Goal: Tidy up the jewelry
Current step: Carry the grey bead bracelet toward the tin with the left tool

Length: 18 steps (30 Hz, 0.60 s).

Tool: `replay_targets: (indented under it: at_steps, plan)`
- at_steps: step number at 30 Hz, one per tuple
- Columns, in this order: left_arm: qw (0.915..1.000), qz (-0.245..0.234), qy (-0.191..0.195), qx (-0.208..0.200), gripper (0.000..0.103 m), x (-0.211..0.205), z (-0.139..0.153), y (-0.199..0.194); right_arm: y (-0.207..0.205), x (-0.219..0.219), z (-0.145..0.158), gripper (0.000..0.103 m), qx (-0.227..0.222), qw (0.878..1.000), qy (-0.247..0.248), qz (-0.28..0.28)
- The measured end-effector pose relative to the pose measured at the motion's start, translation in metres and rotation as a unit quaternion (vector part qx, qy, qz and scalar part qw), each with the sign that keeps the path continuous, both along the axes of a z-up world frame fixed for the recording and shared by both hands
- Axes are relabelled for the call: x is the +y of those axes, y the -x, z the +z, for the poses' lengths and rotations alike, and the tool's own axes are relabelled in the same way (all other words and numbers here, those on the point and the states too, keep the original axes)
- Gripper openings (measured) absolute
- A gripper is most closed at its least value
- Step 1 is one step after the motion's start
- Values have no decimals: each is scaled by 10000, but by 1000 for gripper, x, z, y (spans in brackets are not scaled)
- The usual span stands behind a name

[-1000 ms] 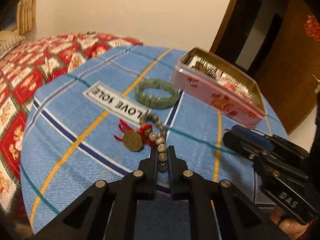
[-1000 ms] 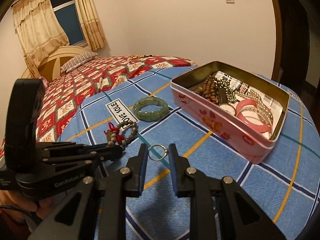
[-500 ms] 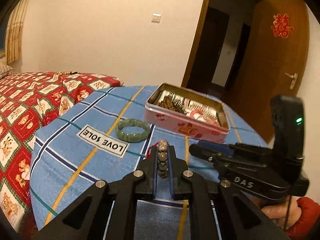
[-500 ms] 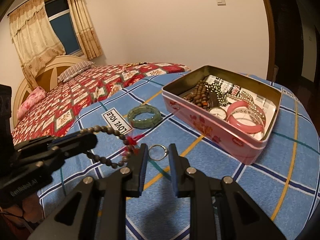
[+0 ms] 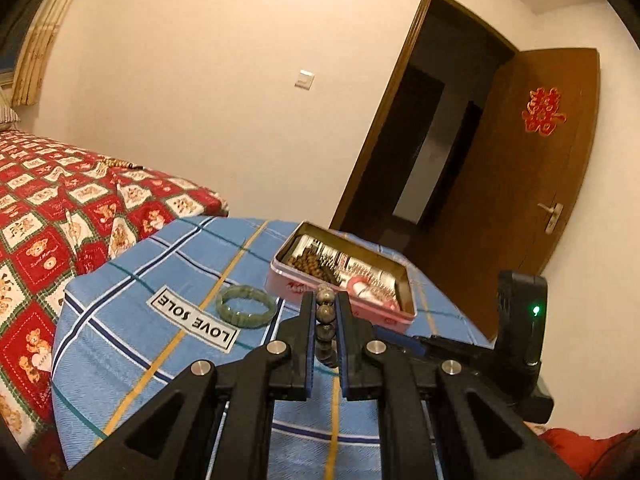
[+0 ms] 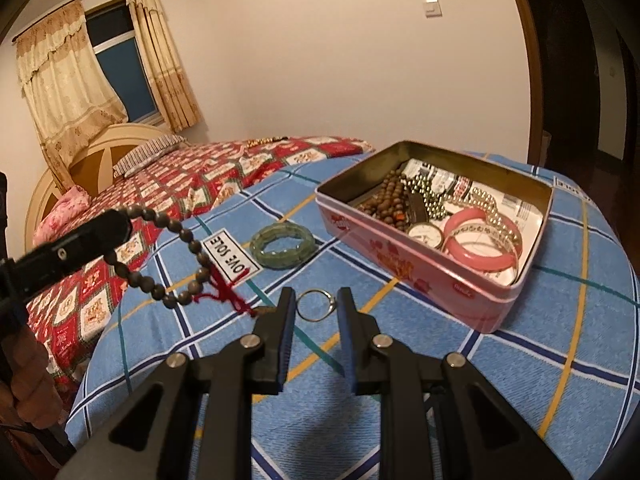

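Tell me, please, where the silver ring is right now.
In the right wrist view the ring lies on the blue cloth, between the open right gripper's fingertips, near the green bangle and the pink tin.

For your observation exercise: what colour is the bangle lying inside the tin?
Pink. The bangle lies in the tin, clearest in the right wrist view.

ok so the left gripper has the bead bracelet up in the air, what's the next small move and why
Probably carry the bead bracelet across over the tin and release it there. The left gripper is shut on the beads, which hang clear of the cloth, and the open tin already holds other jewelry. The right gripper sits open around the ring, which can wait.
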<state>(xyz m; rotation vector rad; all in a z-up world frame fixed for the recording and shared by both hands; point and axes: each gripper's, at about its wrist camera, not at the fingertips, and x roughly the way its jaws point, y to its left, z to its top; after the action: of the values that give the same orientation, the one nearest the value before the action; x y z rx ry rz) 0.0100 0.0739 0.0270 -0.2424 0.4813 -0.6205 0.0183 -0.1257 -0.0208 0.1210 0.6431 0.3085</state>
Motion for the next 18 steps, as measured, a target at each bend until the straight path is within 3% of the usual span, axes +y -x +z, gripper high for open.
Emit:
replay_targets:
  at_steps: [4, 7, 9, 12, 18]
  plan:
    - [9971, -313, 676, -136, 8, 10, 10, 3, 2, 0, 3, 24, -74, 10000, -20, -25]
    - [9989, -91, 401, -216, 8, 7, 12, -1, -1, 0, 1, 24, -13, 10000, -5, -38]
    - [9984, -94, 509, -216, 8, 9, 14, 0, -1, -1, 1, 24, -34, 10000, -24, -56]
    - [9988, -50, 369, -325, 8, 6, 18, 3, 1, -2, 4, 24, -122, 9999, -55, -68]
    - [9991, 17, 90, -418, 8, -2, 17, 4, 12, -3, 15, 24, -535, 9985, -89, -75]
